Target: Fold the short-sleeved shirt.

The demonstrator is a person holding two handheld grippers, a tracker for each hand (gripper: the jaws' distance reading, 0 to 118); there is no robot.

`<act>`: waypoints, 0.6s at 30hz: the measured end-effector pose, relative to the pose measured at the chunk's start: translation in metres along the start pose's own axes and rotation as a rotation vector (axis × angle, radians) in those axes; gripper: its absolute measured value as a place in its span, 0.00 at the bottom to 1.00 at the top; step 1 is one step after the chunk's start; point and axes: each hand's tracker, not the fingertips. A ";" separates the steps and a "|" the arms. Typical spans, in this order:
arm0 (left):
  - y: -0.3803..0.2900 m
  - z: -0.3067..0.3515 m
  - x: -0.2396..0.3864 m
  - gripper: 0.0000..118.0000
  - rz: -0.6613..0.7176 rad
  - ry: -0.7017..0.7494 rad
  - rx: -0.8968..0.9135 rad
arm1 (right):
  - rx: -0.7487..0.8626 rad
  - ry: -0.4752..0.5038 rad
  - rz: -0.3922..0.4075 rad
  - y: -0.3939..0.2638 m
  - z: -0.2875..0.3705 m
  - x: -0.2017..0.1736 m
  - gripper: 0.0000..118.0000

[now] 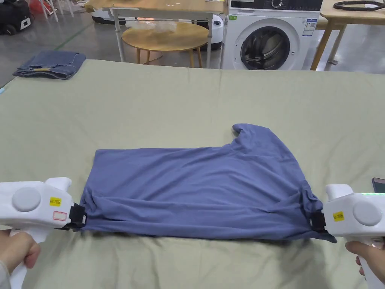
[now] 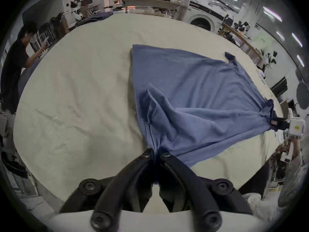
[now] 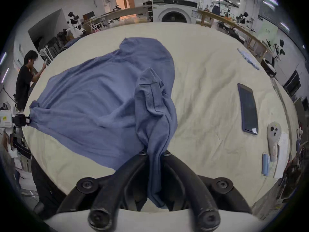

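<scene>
The shirt (image 1: pixel 199 188) lies sideways on the table (image 1: pixel 150 105), doubled lengthwise, its near edge stretched between both claws. The left claw (image 1: pixel 79 217) is clamped on the hem end, and the right claw (image 1: pixel 315 221) pinches the bunched collar end. Pulling outward likely keeps the fold line taut and straight, so the layers settle without wrinkles.
</scene>
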 end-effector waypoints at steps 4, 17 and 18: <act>-0.032 0.024 -0.004 0.00 -0.025 -0.017 -0.014 | -0.016 -0.053 0.088 -0.035 0.032 -0.006 0.05; -0.094 0.022 -0.002 0.57 -0.106 0.006 -0.132 | -0.078 -0.061 0.015 -0.124 0.034 0.002 0.66; -0.092 0.026 0.002 0.65 -0.126 0.038 -0.134 | -0.081 -0.096 0.033 -0.121 0.033 0.003 0.84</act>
